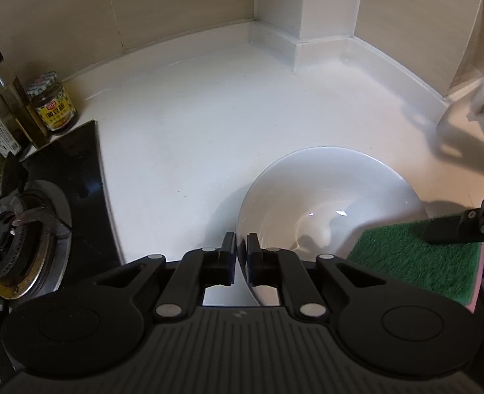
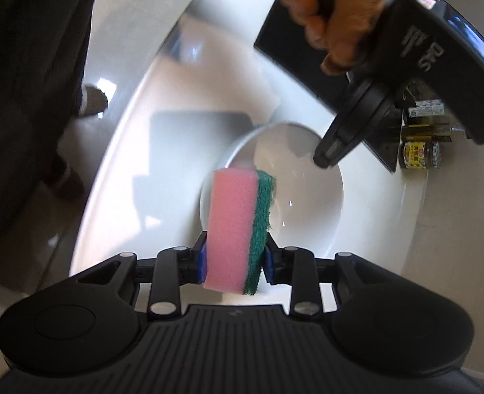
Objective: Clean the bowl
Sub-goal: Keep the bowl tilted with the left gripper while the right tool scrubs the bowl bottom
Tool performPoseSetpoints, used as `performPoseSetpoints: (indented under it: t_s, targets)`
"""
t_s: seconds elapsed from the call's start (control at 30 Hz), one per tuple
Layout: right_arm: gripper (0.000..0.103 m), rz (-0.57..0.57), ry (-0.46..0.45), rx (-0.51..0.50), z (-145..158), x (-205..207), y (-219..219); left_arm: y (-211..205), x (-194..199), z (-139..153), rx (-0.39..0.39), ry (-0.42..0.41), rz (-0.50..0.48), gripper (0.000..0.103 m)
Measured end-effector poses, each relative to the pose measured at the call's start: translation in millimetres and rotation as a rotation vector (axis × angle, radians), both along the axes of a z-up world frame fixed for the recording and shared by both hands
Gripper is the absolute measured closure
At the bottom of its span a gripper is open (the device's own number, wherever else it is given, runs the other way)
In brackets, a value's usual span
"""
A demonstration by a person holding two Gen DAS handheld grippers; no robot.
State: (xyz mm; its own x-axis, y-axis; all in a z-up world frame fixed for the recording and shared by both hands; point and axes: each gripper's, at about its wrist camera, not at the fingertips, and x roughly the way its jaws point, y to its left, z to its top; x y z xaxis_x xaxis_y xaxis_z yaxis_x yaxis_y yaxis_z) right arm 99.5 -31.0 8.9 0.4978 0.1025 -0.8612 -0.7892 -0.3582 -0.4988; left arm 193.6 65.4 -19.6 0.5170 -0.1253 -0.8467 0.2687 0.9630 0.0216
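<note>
A white bowl (image 1: 327,197) rests on the white counter (image 1: 183,131). My left gripper (image 1: 241,256) is shut on the bowl's near rim, one finger inside and one outside. My right gripper (image 2: 233,261) is shut on a pink sponge with a green scouring face (image 2: 238,226). The sponge is held at the bowl's right edge in the left wrist view (image 1: 416,256), green face up. In the right wrist view the bowl (image 2: 301,197) lies just beyond the sponge, and the left gripper (image 2: 327,157) grips its far rim.
A black gas hob with a burner (image 1: 22,233) lies at the left. A jar (image 1: 53,103) and bottles (image 1: 12,98) stand behind it. The counter ends in a wall corner with a pillar (image 1: 324,19). A person's legs (image 2: 28,82) stand beside the counter.
</note>
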Motion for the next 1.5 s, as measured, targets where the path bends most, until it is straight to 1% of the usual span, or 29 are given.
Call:
performPoseSetpoints:
  t_s: [0.07,0.13,0.2,0.23,0.27,0.3,0.43,0.53,0.67,0.77,0.87,1.0,1.13,1.2,1.27,1.33,1.43,1.5]
  targets:
    - [0.075,-0.026,-0.011,0.01,-3.3,0.8,0.7,-2.1,-5.8,0.6,0.01,0.001,0.033,0.089]
    - [0.075,-0.043,-0.019,0.018,-6.2,0.9,0.7,-2.5,-19.3,2.3,-0.001,-0.008,0.08,0.089]
    - [0.075,-0.061,-0.019,0.029,-6.7,2.3,-0.5,-3.7,-29.4,1.5,-0.015,-0.018,0.105,0.09]
    - [0.075,-0.072,-0.016,0.039,-6.2,4.0,-0.3,-5.6,-31.4,0.2,-0.009,-0.025,0.104,0.09]
    - [0.075,-0.08,-0.012,0.047,-6.0,6.4,1.6,-7.1,-31.6,-1.1,0.003,-0.032,0.1,0.094]
    - [0.075,-0.083,-0.009,0.051,-6.5,8.5,4.4,-8.5,-30.3,-1.8,0.015,-0.035,0.09,0.095]
    - [0.076,-0.052,0.026,0.105,-2.6,-2.4,12.0,-12.7,-18.4,-2.3,0.062,-0.027,0.026,0.096]
    - [0.075,-0.035,0.036,0.096,-2.5,-4.5,8.1,-13.5,-9.0,-2.9,0.073,-0.018,-0.026,0.097]
    - [0.076,-0.05,0.015,0.064,-5.5,0.6,0.2,-10.8,-7.5,-3.6,0.038,-0.001,0.011,0.096]
    - [0.075,-0.069,0.007,0.074,-5.5,0.6,-1.5,-7.2,-20.7,-2.7,0.017,0.006,0.067,0.095]
    - [0.075,-0.084,0.006,0.089,-4.7,0.6,-4.2,-7.1,-31.4,-3.1,0.018,-0.003,0.077,0.094]
    - [0.075,-0.072,0.011,0.095,-3.1,-0.7,-4.1,-12.8,-22.6,-4.7,0.065,-0.022,0.024,0.096]
    - [0.076,-0.032,0.021,0.088,-2.5,-4.2,0.8,-16.7,-1.1,-3.8,0.086,0.002,-0.053,0.096]
    - [0.076,-0.011,0.017,0.071,-2.8,-5.4,1.6,-16.4,5.3,-4.3,0.071,0.008,-0.064,0.096]
    - [0.076,-0.012,-0.005,0.031,-4.8,-3.1,-1.4,-10.7,4.8,-3.6,0.021,0.012,-0.021,0.096]
    - [0.076,-0.048,-0.013,0.026,-7.1,1.4,-2.1,-3.6,-4.0,-1.7,-0.023,0.012,0.027,0.094]
    - [0.075,-0.074,-0.017,0.028,-8.4,2.4,-1.2,5.5,-22.9,0.6,-0.08,0.004,0.093,0.094]
    - [0.075,-0.091,-0.009,0.033,-7.3,3.8,0.3,3.1,-31.4,-3.2,-0.08,-0.005,0.106,0.094]
